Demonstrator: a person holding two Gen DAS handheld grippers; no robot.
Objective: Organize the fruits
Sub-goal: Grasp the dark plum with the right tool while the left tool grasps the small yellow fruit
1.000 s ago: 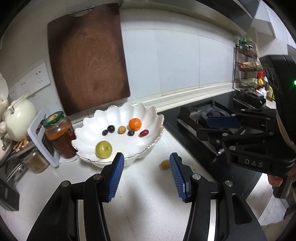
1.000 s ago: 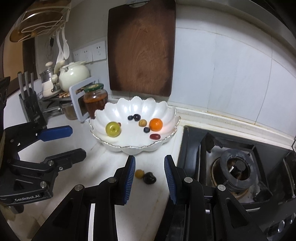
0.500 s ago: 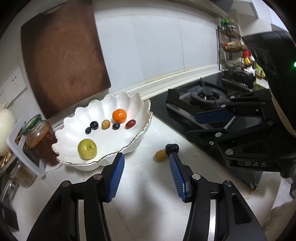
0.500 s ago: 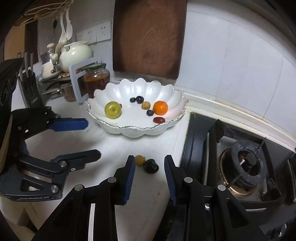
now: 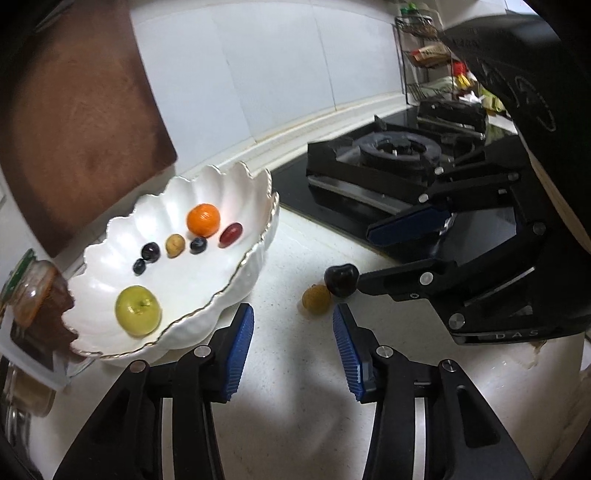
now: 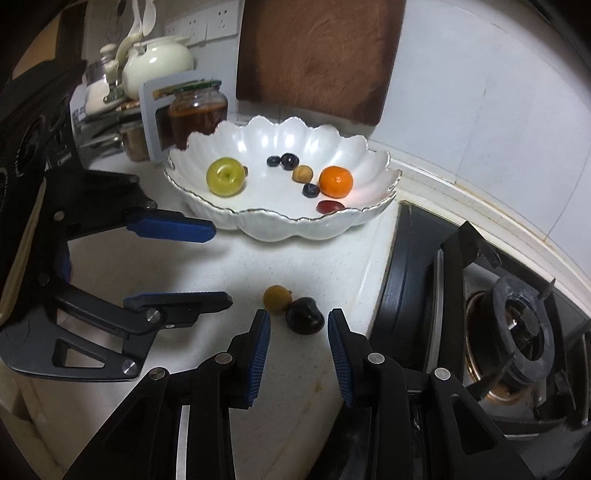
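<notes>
- A brown wooden cutting board [image 6: 317, 55] leans upright against the white tiled wall [image 6: 461, 92].
- A glass jar [image 6: 197, 110] with a green lid holds something reddish brown.
- A cream teapot [image 6: 157, 62] stands behind the jar, below a row of wall sockets [image 6: 201, 24].
- A black gas stove [image 6: 517, 325] sits at the right end of the white counter [image 6: 295, 266].
- A wire rack [image 5: 428, 55] of packets stands in the far corner.

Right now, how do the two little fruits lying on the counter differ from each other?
The brown fruit is tan and rounder; the dark fruit is near-black, glossy, a bit larger and dimpled on top. The brown fruit lies nearer the white bowl, the dark fruit nearer the stove. Both sit on the counter, touching.
</notes>
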